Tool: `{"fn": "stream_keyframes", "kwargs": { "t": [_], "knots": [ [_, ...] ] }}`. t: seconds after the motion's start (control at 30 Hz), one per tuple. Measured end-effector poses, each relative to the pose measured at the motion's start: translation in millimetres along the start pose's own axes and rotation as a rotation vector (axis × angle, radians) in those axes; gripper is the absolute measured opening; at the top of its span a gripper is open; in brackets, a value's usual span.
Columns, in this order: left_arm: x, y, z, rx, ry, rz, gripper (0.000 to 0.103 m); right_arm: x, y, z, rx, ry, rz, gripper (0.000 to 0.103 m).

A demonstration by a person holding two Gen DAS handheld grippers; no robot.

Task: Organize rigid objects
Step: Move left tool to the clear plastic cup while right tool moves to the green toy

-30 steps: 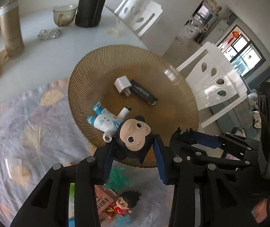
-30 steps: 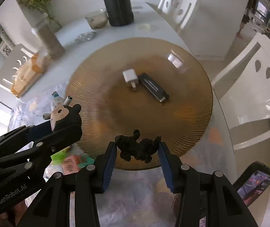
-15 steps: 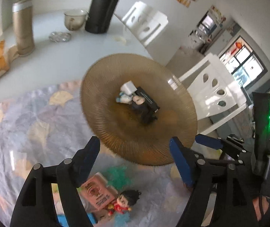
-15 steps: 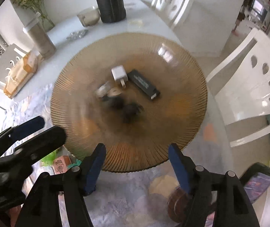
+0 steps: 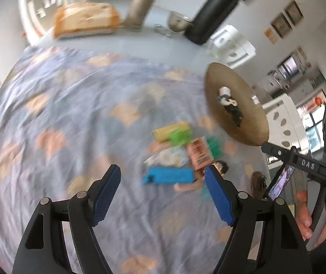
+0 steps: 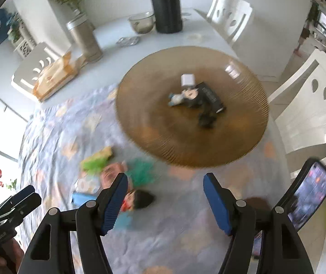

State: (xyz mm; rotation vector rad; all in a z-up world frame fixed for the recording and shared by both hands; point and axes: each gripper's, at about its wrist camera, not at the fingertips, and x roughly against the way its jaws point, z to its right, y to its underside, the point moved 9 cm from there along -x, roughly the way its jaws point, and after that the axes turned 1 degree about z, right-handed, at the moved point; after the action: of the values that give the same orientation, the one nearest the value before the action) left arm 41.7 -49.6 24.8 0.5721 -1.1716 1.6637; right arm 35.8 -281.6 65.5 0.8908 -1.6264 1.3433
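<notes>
Blue-padded left gripper [image 5: 161, 196] and right gripper [image 6: 165, 203] both gape empty; near of the plate [image 6: 158, 141], a blurred pile [image 6: 101, 178], perhaps six items, waits; on the plate lie four items [image 6: 197, 100]

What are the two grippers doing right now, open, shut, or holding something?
Left gripper: jaws open, nothing between them.
Right gripper: jaws open, nothing between them.

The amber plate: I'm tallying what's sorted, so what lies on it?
On the amber plate: a white charger, a black bar, a doll, a dark toy. Anything beneath them is hidden.
</notes>
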Motion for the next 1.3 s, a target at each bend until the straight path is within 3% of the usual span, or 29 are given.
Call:
{"fn": "stream_keyframes", "kwargs": {
  "t": [0.13,0.3,0.47,0.67,0.93,1.1,1.3],
  "knots": [
    [4,14,-12,0.038,-0.015,-0.009,0.075,0,26,-29,0.041,-0.035,-0.025,0.067],
    [18,25,2,0.013,-0.020,0.023,0.075,-13,54,-55,0.075,-0.102,-0.104,0.067],
    [20,34,9,0.027,-0.061,0.035,0.075,-9,50,-64,0.112,-0.176,-0.097,0.067],
    [12,44,25,0.050,-0.129,0.007,0.075,0,52,-54,0.144,-0.226,-0.086,0.068],
    [-3,57,22,0.114,-0.136,-0.047,0.075,-16,69,-19,0.110,-0.236,-0.152,0.069],
    [-5,43,-3,0.183,-0.128,-0.049,0.075,-23,65,-17,0.083,-0.235,-0.158,0.069],
    [-18,6,-26,0.116,-0.114,-0.073,0.075,-34,50,-31,0.040,-0.212,-0.149,0.069]
  ]
}}
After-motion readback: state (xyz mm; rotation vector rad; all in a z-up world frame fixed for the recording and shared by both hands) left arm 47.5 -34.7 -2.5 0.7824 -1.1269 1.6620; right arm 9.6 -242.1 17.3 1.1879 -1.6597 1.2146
